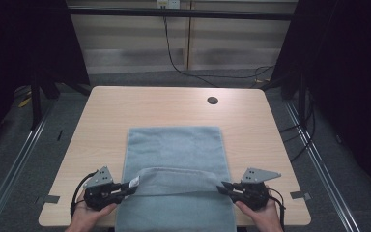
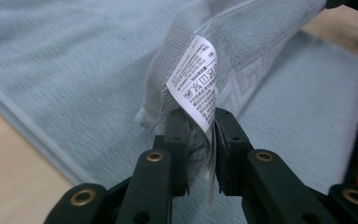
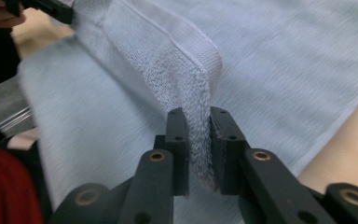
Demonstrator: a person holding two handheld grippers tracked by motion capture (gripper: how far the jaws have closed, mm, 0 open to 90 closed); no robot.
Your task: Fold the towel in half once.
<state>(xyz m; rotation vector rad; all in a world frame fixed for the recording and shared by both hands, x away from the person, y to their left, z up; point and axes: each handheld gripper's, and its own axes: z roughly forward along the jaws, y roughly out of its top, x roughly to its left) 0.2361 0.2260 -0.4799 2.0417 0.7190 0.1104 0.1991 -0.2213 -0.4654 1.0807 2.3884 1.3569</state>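
Note:
A grey-blue towel [image 1: 174, 145] lies lengthwise on the wooden table [image 1: 99, 121], its near end hanging over the front edge. One end is folded over and held just above the cloth as a raised band [image 1: 176, 180]. My left gripper [image 1: 129, 187] is shut on the band's left corner, where a white care label [image 2: 198, 79] hangs between the jaws [image 2: 200, 116]. At the opposite corner my right gripper [image 1: 223, 187] is shut on the towel, with the woven hem [image 3: 186, 79] filling the space between its jaws [image 3: 199, 114]. Both grippers point inward, low over the table.
A round cable hole [image 1: 212, 100] sits near the table's far right. Bare wood runs along both sides of the towel and beyond it. Grey tape marks [image 1: 51, 198] [image 1: 299, 195] lie near the front corners. A black cable [image 1: 174, 58] trails on the floor behind.

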